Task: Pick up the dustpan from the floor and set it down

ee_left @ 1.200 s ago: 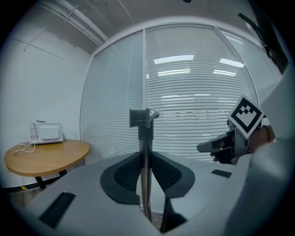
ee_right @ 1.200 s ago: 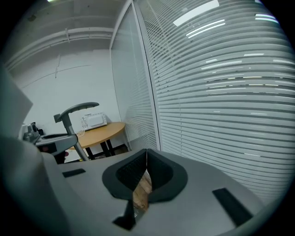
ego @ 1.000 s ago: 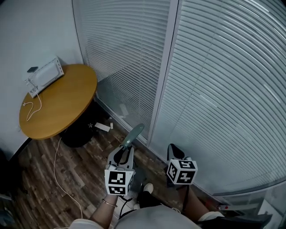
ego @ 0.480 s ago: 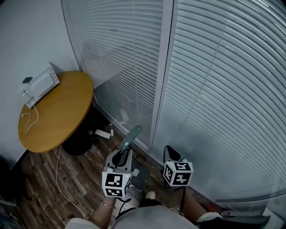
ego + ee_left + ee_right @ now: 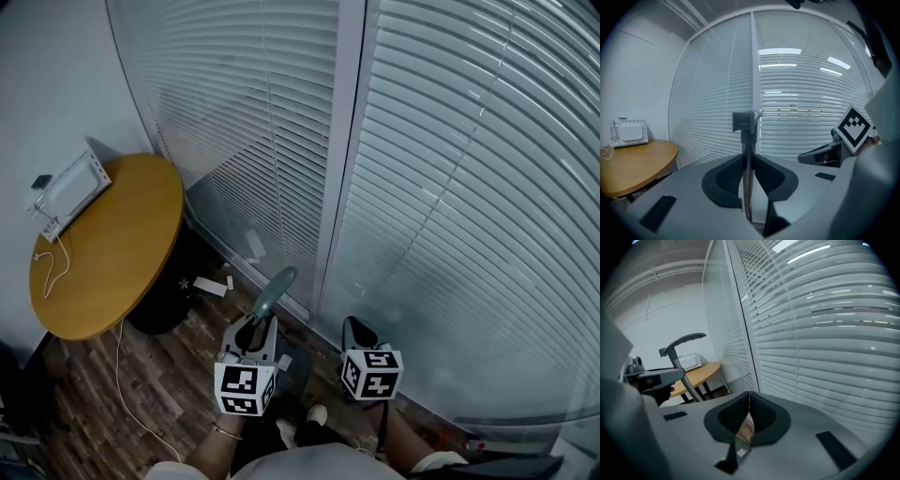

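Window blinds (image 5: 450, 187): white slats behind glass, filling the far side. Wood-plank floor (image 5: 84, 403): dark. Round table (image 5: 112, 253): wooden top, at left, with a white appliance (image 5: 66, 187) on its far edge. Dustpan (image 5: 747, 136): its long grey-green stem stands upright, clamped between the jaws of the left gripper (image 5: 748, 161), handle end above them; its lower end is hidden. Right gripper (image 5: 749, 404): jaws pressed together, nothing between them, just beside the left one. Paper scraps (image 5: 211, 286): on the floor near the table base.
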`<state>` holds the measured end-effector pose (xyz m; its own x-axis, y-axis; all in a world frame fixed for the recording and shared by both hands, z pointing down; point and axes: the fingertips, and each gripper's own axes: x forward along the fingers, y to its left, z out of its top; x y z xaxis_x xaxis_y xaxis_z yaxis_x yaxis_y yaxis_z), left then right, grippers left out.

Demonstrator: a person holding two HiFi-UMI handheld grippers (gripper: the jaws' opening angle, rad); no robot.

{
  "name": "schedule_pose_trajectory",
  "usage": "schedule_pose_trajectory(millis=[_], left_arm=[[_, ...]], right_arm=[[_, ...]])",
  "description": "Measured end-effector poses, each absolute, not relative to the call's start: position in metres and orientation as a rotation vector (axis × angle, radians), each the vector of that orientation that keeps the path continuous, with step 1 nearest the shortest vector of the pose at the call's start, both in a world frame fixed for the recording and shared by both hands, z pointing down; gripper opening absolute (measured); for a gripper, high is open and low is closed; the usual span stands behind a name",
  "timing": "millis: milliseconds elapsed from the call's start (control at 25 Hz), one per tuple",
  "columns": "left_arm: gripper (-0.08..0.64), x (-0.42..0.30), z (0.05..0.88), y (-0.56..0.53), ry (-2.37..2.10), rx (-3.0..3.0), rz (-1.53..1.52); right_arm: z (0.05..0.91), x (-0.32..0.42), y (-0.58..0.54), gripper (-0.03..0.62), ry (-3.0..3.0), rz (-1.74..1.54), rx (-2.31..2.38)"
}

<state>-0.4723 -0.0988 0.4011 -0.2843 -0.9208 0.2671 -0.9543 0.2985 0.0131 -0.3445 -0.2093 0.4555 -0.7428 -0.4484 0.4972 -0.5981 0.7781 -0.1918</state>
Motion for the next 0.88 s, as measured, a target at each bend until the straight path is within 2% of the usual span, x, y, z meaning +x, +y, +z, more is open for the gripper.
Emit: schedule_pose_trajectory(millis=[880], left_arm=[[0.087, -0.493, 0.427, -0.133, -2.215, 1.843, 0.227]], right_arm=[[0.471, -0.349, -0.226, 0.032, -2.448, 0.475, 0.963]])
